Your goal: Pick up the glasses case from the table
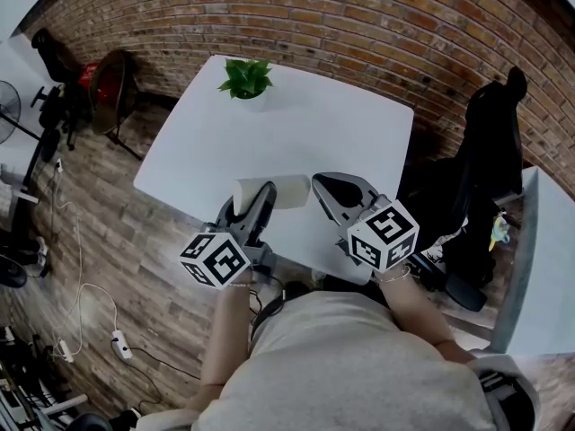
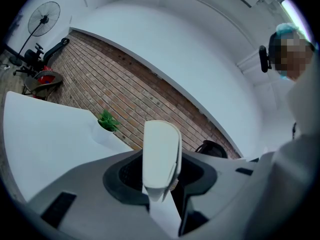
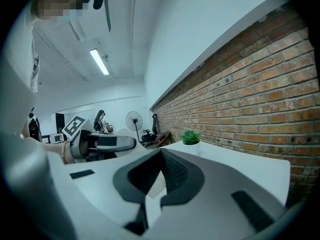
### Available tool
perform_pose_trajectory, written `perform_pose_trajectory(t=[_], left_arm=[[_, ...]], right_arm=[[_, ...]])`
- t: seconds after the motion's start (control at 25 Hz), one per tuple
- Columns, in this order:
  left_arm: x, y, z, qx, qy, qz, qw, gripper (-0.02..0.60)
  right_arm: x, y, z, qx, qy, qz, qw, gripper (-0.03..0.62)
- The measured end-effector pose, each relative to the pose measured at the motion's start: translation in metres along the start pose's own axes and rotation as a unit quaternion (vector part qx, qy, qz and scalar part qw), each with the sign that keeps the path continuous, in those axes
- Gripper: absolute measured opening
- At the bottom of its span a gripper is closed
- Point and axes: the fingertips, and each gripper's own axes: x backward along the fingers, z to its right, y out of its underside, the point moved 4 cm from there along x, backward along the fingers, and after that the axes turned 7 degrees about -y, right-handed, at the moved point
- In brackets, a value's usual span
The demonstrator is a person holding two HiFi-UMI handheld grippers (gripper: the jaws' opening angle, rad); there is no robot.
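Room: a brick wall (image 1: 359,25) backs a white table (image 1: 332,133) on a plank floor. A potted plant (image 1: 244,79) stands at the table's far edge, well apart from the work.
Glasses case: this white oblong (image 1: 283,192) is at the table's near edge, between the fingers of the left gripper (image 1: 262,197). In the left gripper view the case (image 2: 161,154) has brick wall behind its upper end rather than tabletop — judged already clear of the table.
Left gripper: its fingers (image 2: 120,176) stand partly apart and clamp the case across its narrow thickness. The case runs crosswise to them and sticks out on both sides. The gripper points level, which suits a side-on grasp of a low, flat object.
Right gripper: this gripper (image 1: 325,189) has its fingers (image 3: 175,174) closed together with nothing between them. It hovers just beside the case's right end, and whether it touches cannot be told. It is judged idle, bearing no load.
Risk: the case is smooth and rounded — judged liable to pivot if the clamp slackens.
Task status: the pick-up is judged essentially achieved.
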Motion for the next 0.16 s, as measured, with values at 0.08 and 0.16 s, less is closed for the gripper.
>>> perform_pose_trajectory(t=[0.08, 0.16], left_arm=[[0.0002, -0.0007, -0.0003, 0.001, 0.000, 0.002, 1.0000, 0.156], [-0.0003, -0.0019, -0.0004, 0.001, 0.001, 0.005, 1.0000, 0.156]], right_arm=[[-0.0003, -0.0002, -0.0001, 0.001, -0.001, 0.000, 1.000, -0.002], [-0.0010, -0.0006, 0.0005, 0.002, -0.002, -0.001, 1.000, -0.002]])
